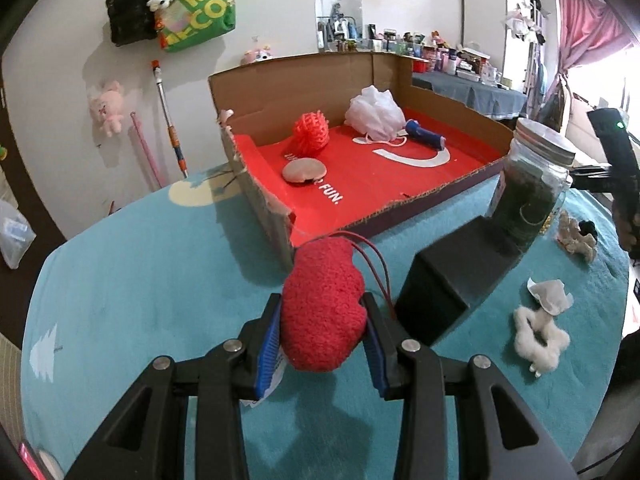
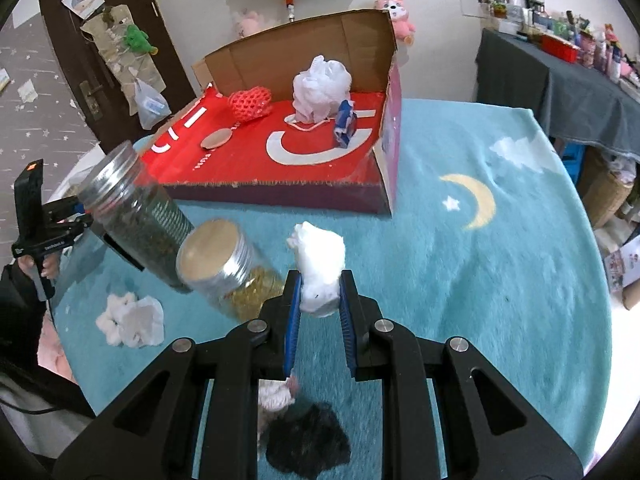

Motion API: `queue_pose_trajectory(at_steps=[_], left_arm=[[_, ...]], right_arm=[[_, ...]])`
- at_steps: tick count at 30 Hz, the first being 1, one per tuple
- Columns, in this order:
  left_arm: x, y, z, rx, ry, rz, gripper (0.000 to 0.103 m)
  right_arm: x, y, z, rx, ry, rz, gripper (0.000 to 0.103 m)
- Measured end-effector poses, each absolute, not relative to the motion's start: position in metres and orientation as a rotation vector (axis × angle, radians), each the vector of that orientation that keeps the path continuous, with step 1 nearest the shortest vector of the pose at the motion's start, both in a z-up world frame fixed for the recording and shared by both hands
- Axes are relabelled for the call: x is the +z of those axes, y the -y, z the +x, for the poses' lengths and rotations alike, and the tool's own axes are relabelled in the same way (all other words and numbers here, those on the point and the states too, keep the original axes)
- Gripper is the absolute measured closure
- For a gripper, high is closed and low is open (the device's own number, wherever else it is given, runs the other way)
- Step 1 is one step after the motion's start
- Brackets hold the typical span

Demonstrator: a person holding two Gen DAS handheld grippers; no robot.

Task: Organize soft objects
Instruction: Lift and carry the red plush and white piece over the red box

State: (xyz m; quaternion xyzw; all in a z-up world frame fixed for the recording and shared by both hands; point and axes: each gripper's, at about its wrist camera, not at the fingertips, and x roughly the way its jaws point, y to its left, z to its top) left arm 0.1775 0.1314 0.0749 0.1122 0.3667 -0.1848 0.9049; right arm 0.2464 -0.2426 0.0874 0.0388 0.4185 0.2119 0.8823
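box (image 1: 256, 200): red mesh puff (image 1: 311, 131), white pouf (image 1: 374, 112) | left fingers (image 1: 269, 340) hold red plush (image 1: 324, 304) | right fingers (image 2: 293, 320) hold white wad (image 2: 320, 268)

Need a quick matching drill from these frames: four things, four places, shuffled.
Things:
1. red fuzzy pouch
2. white fluffy piece
3. white mesh puff
4. dark-filled jar

Places:
A. standing on the teal cloth beside the box
B. in the right gripper
C. inside the cardboard box
D. in the left gripper

Pairs: 1-D, 2-B, 3-C, 4-A
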Motion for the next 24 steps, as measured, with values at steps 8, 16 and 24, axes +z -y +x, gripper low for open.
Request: queue_pose_trajectory(at_steps=[8, 16, 24], left_arm=[[0.085, -0.124, 0.196, -0.439, -0.741, 0.242, 0.063], [0.106, -0.111, 0.22, -0.453, -0.722, 0.198, 0.063], [0.123, -0.067, 0.26, -0.425, -0.789, 0.165, 0.063]], right_arm=[[0.093, 0.237, 0.268, 0.509, -0.882, 0.085, 0.086], [0.119, 0.229, 0.292, 0.567, -0.841, 0.097, 0.086], [0.135, 0.192, 0.337, 0.551, -0.863, 0.03, 0.086]])
